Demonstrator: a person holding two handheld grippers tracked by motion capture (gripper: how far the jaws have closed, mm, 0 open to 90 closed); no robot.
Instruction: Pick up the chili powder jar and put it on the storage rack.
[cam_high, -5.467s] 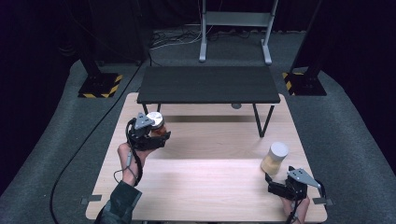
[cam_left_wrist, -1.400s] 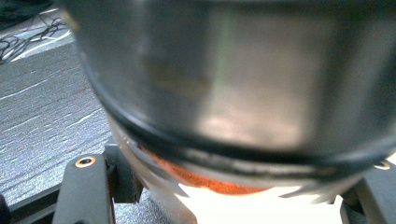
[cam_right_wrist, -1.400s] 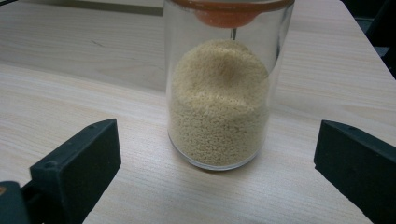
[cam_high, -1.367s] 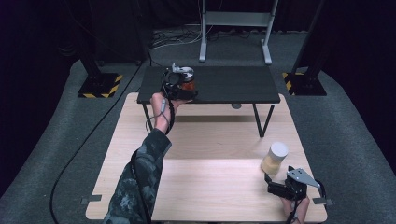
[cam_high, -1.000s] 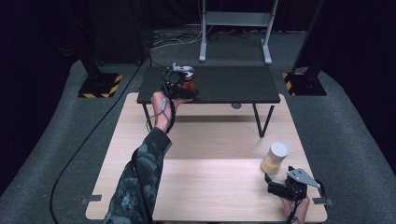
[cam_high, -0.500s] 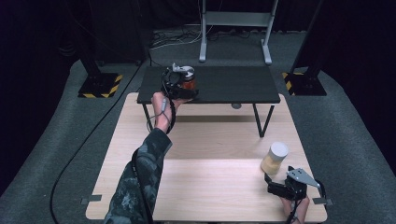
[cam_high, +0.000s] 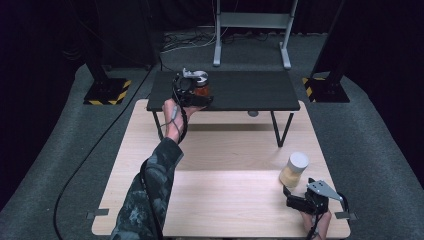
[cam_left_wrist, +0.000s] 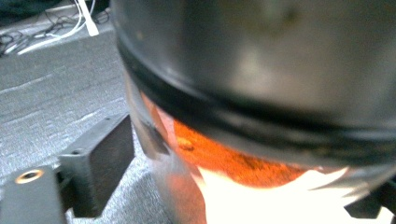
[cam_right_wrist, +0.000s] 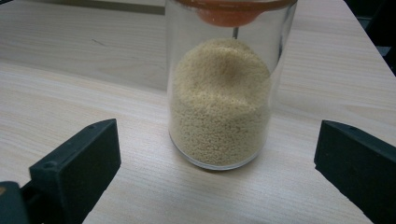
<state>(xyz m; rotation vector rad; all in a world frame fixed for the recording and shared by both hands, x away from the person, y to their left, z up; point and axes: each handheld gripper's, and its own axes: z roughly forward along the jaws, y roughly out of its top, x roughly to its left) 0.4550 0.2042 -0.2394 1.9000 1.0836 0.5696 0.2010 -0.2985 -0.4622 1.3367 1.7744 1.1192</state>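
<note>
Holding the orange-filled jar (cam_high: 201, 90) in my left gripper (cam_high: 192, 92) over the black table (cam_high: 250, 90); right gripper (cam_high: 305, 202) gapes wide, grain jar (cam_high: 294, 170) upright dead ahead.

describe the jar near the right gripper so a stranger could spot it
Find the pale wooden table, then its near right corner. A clear jar stands there, just ahead of the open right gripper. It holds beige grains, unlike the orange-filled jar on the black bench.

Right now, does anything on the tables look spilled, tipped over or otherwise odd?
Nothing stands out. The jar of pale grains stands upright on the wooden table, lid on, with no spill around it, in front of the open right tool. The left tool grips the orange-filled jar at the black table.
</note>
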